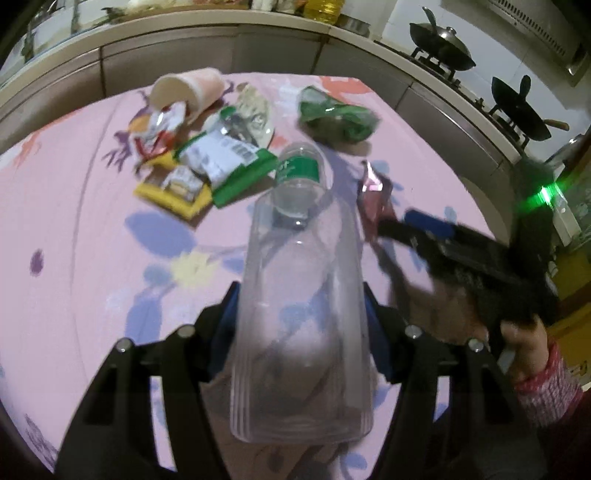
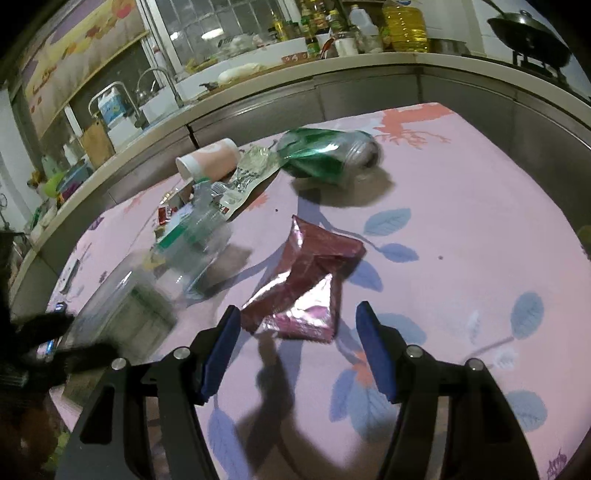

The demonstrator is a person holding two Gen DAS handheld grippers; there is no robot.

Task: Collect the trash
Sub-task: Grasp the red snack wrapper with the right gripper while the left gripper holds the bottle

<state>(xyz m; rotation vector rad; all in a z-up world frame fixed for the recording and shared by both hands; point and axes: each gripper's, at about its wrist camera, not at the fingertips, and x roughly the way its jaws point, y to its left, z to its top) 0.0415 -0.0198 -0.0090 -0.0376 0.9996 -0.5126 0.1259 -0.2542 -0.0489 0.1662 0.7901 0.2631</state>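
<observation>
Two views | left gripper clamps clear container (blurred from right wrist) | right gripper spread over maroon wrapper

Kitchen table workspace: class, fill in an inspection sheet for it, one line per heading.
Surface: pink floral tablecloth over the table.
Job's things: clear bottle, maroon wrapper, green can, paper cup, snack packets.
Clutter: nothing seen beyond the trash.
Grippers: left gripper shut on the clear bottle; right gripper open, its fingers either side of the maroon wrapper's near edge.
Cables: nothing seen.
Surroundings: kitchen counter, woks on a stove, oil jug.
</observation>
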